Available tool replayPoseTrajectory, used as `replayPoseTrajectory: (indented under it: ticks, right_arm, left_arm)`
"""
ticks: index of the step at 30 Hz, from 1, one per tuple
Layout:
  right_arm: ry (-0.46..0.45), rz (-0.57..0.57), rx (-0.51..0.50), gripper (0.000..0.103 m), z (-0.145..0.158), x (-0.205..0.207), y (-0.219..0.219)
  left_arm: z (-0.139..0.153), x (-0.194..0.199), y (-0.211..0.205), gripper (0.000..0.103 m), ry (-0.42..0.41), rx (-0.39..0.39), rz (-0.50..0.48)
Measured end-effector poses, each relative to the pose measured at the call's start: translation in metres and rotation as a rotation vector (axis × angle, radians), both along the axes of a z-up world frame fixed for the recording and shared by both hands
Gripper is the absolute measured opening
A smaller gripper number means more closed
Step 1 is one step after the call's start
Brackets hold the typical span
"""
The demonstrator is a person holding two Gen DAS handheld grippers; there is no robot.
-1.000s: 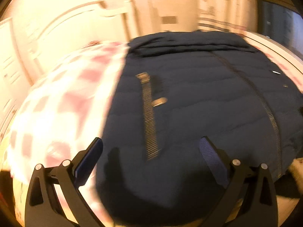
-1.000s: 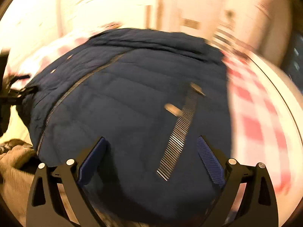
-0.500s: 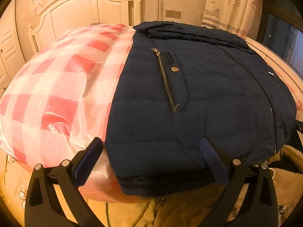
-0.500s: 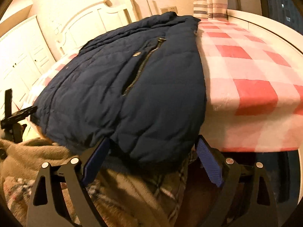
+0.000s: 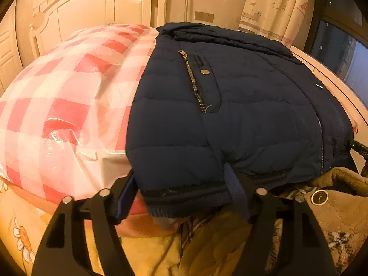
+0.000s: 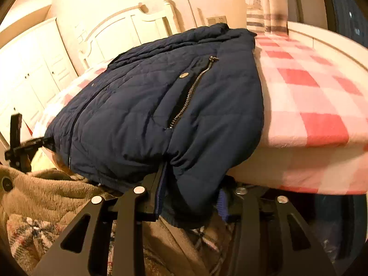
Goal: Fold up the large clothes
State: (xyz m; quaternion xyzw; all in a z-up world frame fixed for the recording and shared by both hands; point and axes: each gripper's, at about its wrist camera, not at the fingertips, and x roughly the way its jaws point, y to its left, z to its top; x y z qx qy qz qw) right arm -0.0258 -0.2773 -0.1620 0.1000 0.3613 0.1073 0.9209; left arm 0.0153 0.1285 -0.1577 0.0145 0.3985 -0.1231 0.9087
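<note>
A navy quilted jacket (image 5: 230,119) lay front-up on a bed with a red-and-white checked cover (image 5: 69,105), its collar toward the white headboard (image 5: 96,7) at twelve o'clock and its ribbed hem (image 5: 184,197) hanging over the near edge at six o'clock; a zipped chest pocket (image 5: 194,82) with a metal snap (image 5: 204,71) ran down its left half in the left wrist view.

The left gripper (image 5: 181,193) had just been closing, its blue pads pressing in on the hem corner at the jacket's left edge, the fabric bunched between them; the right gripper (image 6: 191,195) had likewise been closing, its pads pinching a fold of the hem at the opposite corner, where the padding puckered around the left finger (image 6: 161,184).

Below the bed, at six o'clock, lay a brown fleecy garment (image 6: 46,193) with a large button (image 5: 319,197); a curtain (image 5: 276,7) hung at one o'clock beside a dark window (image 5: 340,53); white cupboard doors (image 6: 30,73) stood at nine o'clock in the right wrist view.
</note>
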Motion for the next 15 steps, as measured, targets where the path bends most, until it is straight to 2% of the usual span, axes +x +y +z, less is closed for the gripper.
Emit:
replayPoseTrajectory:
  ticks: [3, 4, 5, 7, 8, 9, 11, 12, 15]
  right_arm:
    - [0.003, -0.016, 0.028, 0.05, -0.004, 0.007, -0.002]
    - [0.001, -0.015, 0.03, 0.05, -0.005, 0.008, -0.002]
    - [-0.004, -0.012, 0.029, 0.05, -0.005, 0.008, -0.003]
    - [-0.03, 0.006, -0.009, 0.033, -0.003, 0.003, 0.0]
    - [-0.04, 0.014, -0.031, 0.027, 0.0, -0.001, 0.001]
    - [-0.049, 0.019, -0.055, 0.022, 0.005, -0.006, 0.004]
    - [-0.078, 0.023, -0.082, 0.019, 0.014, -0.017, 0.008]
    - [-0.098, 0.017, -0.081, 0.018, 0.019, -0.023, 0.008]
    - [-0.189, -0.018, -0.014, 0.016, 0.041, -0.045, -0.002]
  left_arm:
    - [-0.002, -0.001, -0.009, 0.085, -0.012, 0.02, -0.001]
    - [-0.002, -0.001, -0.01, 0.085, -0.019, 0.028, 0.005]
    - [-0.003, -0.003, -0.01, 0.078, -0.032, 0.037, 0.022]
    - [0.001, -0.008, -0.005, 0.048, -0.037, 0.015, 0.01]
    - [0.009, -0.015, -0.003, 0.027, -0.047, -0.017, -0.022]
    - [0.017, -0.023, -0.005, 0.019, -0.073, -0.008, -0.029]
    - [0.038, -0.042, -0.015, 0.015, -0.165, 0.043, -0.054]
    - [0.047, -0.047, -0.016, 0.015, -0.191, 0.035, -0.061]
    - [0.083, -0.06, -0.011, 0.015, -0.259, -0.064, -0.076]
